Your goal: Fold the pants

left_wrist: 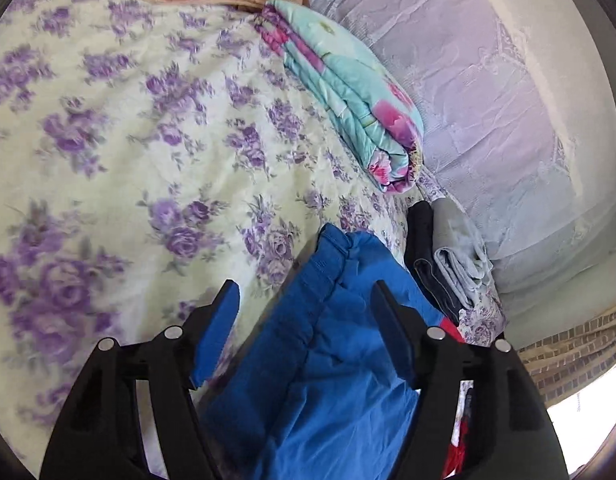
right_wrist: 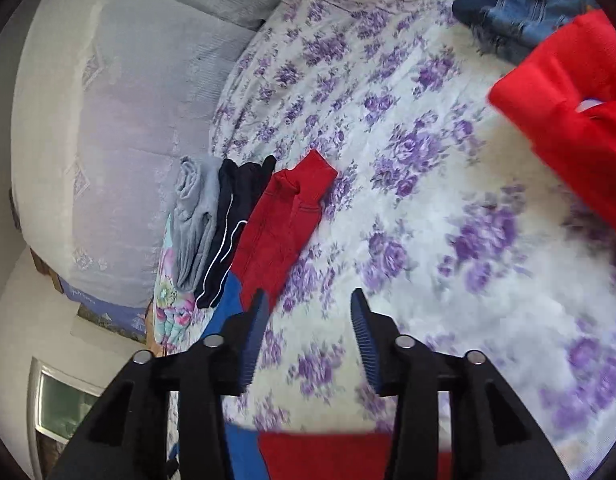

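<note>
Purple-flowered bedsheet (left_wrist: pixel 119 152) is spread under folded clothes and two parted grippers.

Blue pants (left_wrist: pixel 328 360) are seen between the wide-open pads of the left gripper (left_wrist: pixel 303 300), untouched by them; nothing is gripped by the half-open right gripper (right_wrist: pixel 305 304), beside red pants (right_wrist: pixel 283 220).

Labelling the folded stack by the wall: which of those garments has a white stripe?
The dark navy pants, lying between the grey garment and the red pants. A thin white piping line runs along them; the neighbours are plain.
</note>
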`<state>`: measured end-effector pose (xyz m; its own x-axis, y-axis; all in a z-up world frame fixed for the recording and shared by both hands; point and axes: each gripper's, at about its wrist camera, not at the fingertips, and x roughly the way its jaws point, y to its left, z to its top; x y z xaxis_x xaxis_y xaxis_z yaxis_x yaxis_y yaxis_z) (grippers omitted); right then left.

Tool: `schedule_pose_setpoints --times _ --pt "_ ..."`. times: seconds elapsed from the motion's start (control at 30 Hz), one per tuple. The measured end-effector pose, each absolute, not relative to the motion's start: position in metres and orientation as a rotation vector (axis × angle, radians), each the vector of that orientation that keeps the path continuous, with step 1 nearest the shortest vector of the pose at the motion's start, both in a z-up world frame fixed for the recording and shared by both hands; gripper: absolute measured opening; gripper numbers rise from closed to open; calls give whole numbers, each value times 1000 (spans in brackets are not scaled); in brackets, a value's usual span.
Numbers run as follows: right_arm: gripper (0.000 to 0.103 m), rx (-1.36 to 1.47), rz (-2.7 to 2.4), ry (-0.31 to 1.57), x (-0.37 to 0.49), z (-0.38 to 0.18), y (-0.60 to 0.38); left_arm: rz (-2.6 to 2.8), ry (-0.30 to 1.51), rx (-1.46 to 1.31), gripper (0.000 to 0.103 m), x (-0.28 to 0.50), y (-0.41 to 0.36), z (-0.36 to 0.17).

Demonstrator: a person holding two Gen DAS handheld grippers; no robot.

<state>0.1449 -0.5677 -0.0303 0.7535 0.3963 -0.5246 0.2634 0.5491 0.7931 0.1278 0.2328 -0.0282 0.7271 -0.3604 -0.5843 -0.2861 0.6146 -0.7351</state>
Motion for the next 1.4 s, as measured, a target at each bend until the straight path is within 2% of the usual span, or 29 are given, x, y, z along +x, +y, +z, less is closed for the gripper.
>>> schedule_pose_setpoints --times 0.23,0.3,0.33,0.37,0.4,0.5,0.63,0.77,0.87,0.97,1.07,1.1,1.13,1.17,1.23,1.3,1.4 --pt "50 1028 8 803 249 -53 -546 -53 839 -984 67 143 233 -52" --pt "49 1046 -21 822 267 -64 -546 -57 851 -979 71 148 234 -52" --pt "46 1045 -29 824 272 -66 -546 -55 858 -977 72 150 234 -52" --pt "27 1023 -28 827 273 -66 -546 -51 866 -974 73 153 235 -52" --pt "15 976 -16 824 274 -62 -545 -48 873 -968 73 157 235 -52" --pt "13 898 27 768 252 -42 -543 -48 891 -947 74 170 234 -50" --pt "13 824 45 768 216 -26 -552 -72 927 -901 76 192 225 -48" --pt "27 891 50 897 201 -57 -575 -80 967 -839 76 219 211 -47" --pt "33 957 64 832 179 -52 -589 -85 996 -820 76 230 207 -43" --pt "34 931 56 789 159 -40 -594 -91 1022 -814 76 242 207 -41" --pt "46 951 49 778 150 -37 -600 -100 1048 -823 76 249 205 -45" --pt "47 956 45 772 147 -37 -602 -112 1050 -823 75 251 203 -46" --pt "47 957 46 765 145 -36 -604 -120 1050 -811 69 253 201 -45" --pt "47 957 51 760 143 -36 -604 -137 1054 -782 57 257 196 -44" --pt "47 960 59 748 142 -35 -606 -172 1066 -740 40 263 188 -43" --pt "47 959 68 739 145 -34 -605 -162 1072 -700 37 269 184 -44" --pt "47 954 80 730 154 -30 -603 -171 1060 -696 26 270 186 -47"
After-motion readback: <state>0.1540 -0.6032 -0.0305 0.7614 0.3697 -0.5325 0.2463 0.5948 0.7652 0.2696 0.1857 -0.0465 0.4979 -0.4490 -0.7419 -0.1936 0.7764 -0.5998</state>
